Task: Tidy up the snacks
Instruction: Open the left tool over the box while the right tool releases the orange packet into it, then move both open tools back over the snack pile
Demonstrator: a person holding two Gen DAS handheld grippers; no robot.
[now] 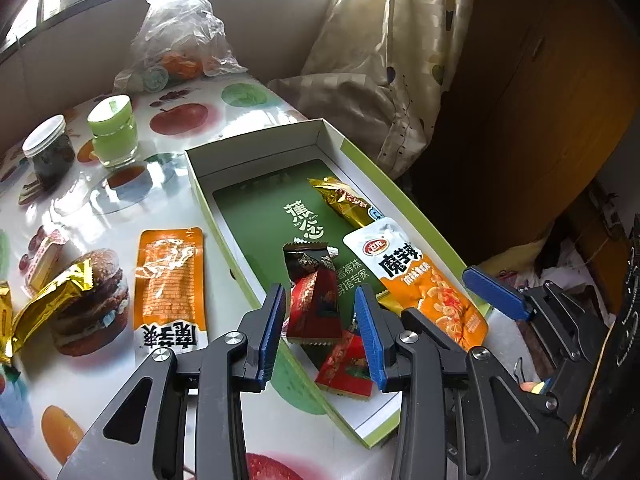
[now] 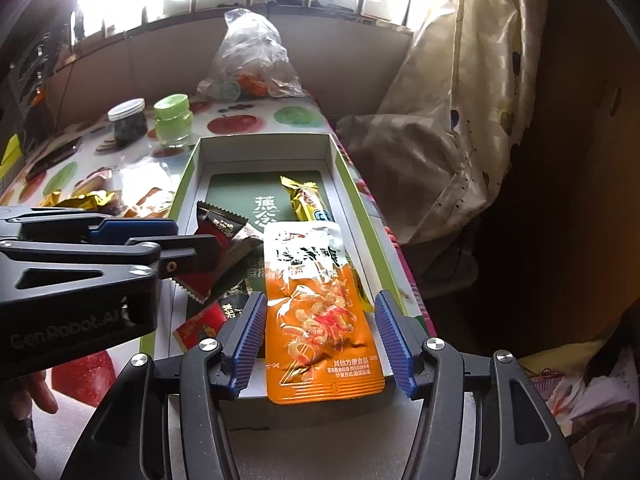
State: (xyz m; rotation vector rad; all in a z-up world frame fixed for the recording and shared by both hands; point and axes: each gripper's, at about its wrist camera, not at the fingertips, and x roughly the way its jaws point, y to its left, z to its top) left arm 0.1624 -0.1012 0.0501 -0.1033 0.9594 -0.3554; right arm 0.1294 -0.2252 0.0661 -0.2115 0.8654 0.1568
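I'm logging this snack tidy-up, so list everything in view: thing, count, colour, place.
box: 1, white and green, table's right edge
orange pouches: 2, one in box, one on table
red packets: about 3, in box
gold bars: one in box, others on table, left
jars: 2, green lid and white lid, far table
plastic bag: 1, clear, far end
curtain: cream, right
left gripper: open, over red packets
right gripper: open, astride orange pouch
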